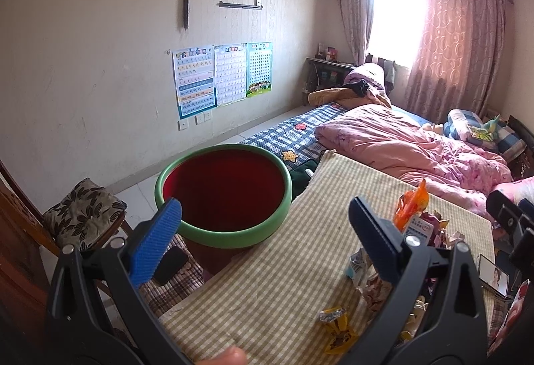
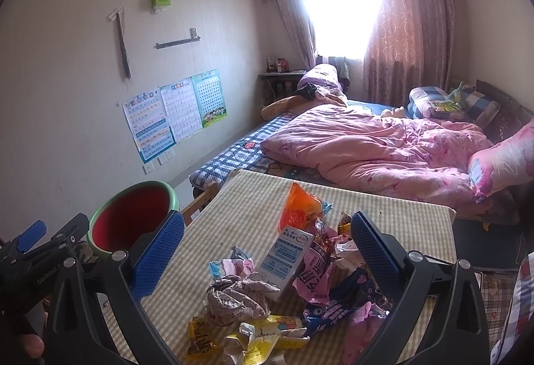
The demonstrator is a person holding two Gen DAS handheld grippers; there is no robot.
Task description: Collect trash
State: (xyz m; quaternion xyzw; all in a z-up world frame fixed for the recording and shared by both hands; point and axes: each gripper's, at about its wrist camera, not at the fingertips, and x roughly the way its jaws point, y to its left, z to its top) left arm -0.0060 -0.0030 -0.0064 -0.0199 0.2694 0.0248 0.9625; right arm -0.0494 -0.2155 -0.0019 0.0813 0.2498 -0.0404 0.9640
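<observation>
A bed point(image 2: 383, 144) with a rumpled pink quilt point(image 2: 367, 148) filled the far side of the room, beyond a tabletop point(image 2: 253, 198) covered in beige checked cloth. Off the tabletop's left edge stood a red bin with a green rim point(image 1: 223, 191). A heap of trash point(image 2: 287, 281) lay on the near part of the tabletop: an orange wrapper point(image 2: 297, 208), a white and blue carton point(image 2: 287, 261), crumpled paper and a yellow packet. The right gripper point(image 2: 267, 251) hovered over the heap with fingers spread, holding nothing. The left gripper point(image 1: 267, 231) hung between bin and heap, fingers likewise spread and empty.
</observation>
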